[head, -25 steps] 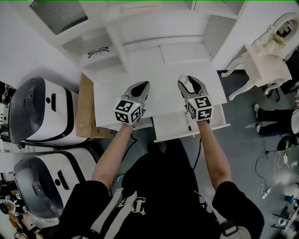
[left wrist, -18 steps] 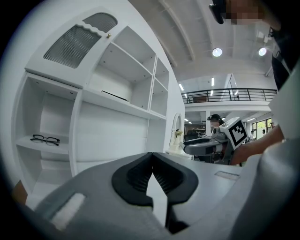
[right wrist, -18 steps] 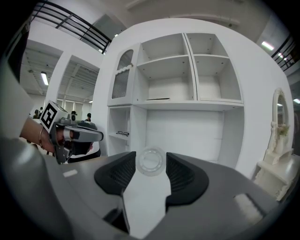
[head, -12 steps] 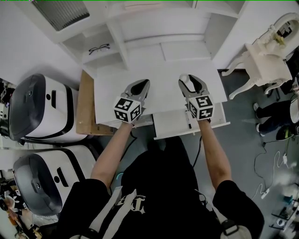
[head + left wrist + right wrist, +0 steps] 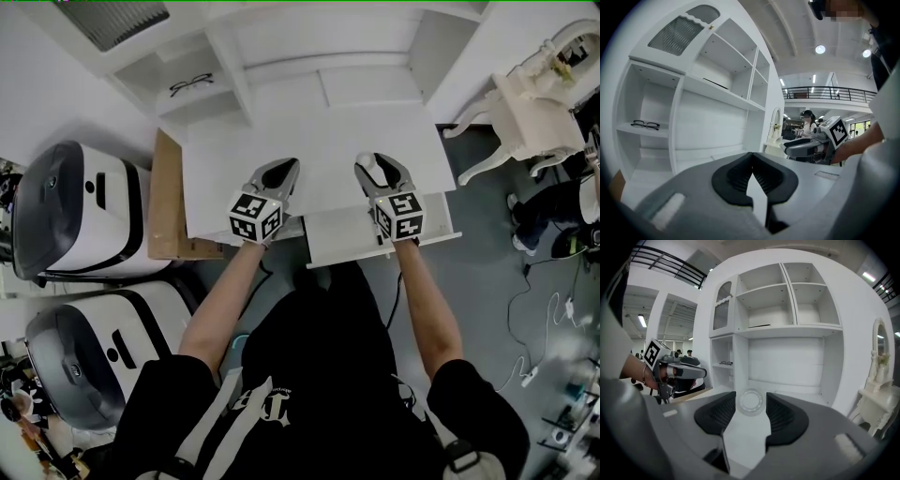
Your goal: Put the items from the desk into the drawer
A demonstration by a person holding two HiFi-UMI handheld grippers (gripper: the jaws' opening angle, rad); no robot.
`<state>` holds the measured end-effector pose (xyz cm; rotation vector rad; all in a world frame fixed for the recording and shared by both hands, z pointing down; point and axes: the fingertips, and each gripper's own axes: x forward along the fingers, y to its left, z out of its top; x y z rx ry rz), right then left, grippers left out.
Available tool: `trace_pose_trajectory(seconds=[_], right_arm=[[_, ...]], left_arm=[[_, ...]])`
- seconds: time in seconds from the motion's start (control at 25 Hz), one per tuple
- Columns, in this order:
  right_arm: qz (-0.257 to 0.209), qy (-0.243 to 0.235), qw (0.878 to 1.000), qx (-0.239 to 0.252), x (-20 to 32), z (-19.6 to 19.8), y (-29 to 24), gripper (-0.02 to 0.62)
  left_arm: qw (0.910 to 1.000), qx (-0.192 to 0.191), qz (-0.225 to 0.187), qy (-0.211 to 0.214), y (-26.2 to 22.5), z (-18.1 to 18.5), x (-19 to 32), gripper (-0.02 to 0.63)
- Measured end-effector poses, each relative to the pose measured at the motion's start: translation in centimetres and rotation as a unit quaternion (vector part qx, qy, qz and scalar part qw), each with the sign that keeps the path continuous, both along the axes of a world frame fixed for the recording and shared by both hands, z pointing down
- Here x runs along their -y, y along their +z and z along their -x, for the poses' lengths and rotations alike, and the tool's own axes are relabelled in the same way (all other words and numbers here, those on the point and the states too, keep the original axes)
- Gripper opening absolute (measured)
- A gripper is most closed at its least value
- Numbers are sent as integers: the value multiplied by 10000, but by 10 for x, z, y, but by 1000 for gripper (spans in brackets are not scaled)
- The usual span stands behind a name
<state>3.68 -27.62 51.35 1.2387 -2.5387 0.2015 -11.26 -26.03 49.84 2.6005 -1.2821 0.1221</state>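
Holding a small clear ring [image 5: 750, 402] over the desk [image 5: 309, 141], centre right.
Right gripper [image 5: 380, 162] pinched its edges; left gripper [image 5: 751, 157] sat closed, empty. The ring looked light and slick, best held across its rim.

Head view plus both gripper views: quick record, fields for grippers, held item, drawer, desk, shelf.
left gripper: shut, nothing between the jaws
right gripper: shut on a pale round ring
drawer: pulled open, beneath the right gripper
desk: white top, both grippers over its front part
glasses: on a left shelf compartment, untouched
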Motion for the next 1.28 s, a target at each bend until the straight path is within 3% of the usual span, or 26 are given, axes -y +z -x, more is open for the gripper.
trace_pose_trajectory(seconds=[0.72, 1.28], right_arm=[[937, 378, 9948, -117, -45, -44, 92, 204], [1740, 899, 9805, -146, -77, -85, 176, 204]], left_arm=[[9953, 143, 590, 751, 69, -60, -18, -2], [9827, 403, 1122, 1418, 127, -105, -33, -2]])
